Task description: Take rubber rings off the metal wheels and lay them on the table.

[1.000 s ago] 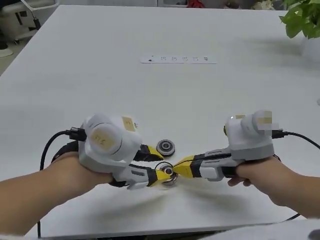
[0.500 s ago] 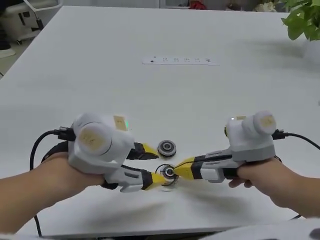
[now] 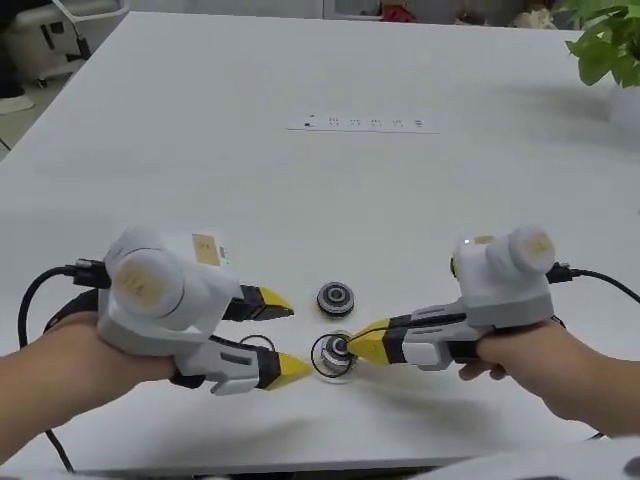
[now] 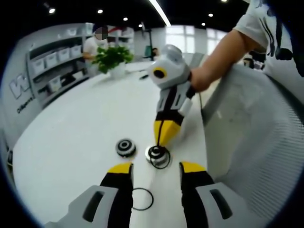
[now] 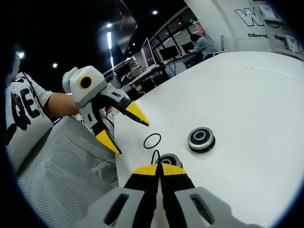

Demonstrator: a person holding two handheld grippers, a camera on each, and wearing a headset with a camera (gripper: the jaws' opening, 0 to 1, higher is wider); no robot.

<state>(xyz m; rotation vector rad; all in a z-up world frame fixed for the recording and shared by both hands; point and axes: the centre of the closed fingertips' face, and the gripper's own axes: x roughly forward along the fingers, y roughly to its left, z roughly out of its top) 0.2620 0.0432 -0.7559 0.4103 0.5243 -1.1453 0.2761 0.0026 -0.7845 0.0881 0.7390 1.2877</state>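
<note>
L hand-held gripper point(image 3: 282, 333) is held w/ jaws wide apart, nothing gripped. A loose ring point(image 3: 257, 345) is seen flat on the table point(image 3: 200, 150) between its jaws, just short of the tips & untouched. R hand-held gripper point(image 3: 352, 347) is pinched shut on a rubber ring point(image 4: 166, 164), which is seen hanging partly off the near wheel point(image 3: 334, 354). In the L gripper view a thin black strand is seen running from the closed tips down to that wheel. The near wheel is laid flat on the table right at the R tips & just ahead of the L tips. A 2nd wheel point(image 3: 335, 297), dark-rimmed, is laid flat just beside the near one, a little beyond the R tips & apart from both hand-held grippers. A power strip point(image 3: 362, 124) is seen well beyond both, & a plant point(image 3: 605, 40) far past the R hand-held gripper.
</note>
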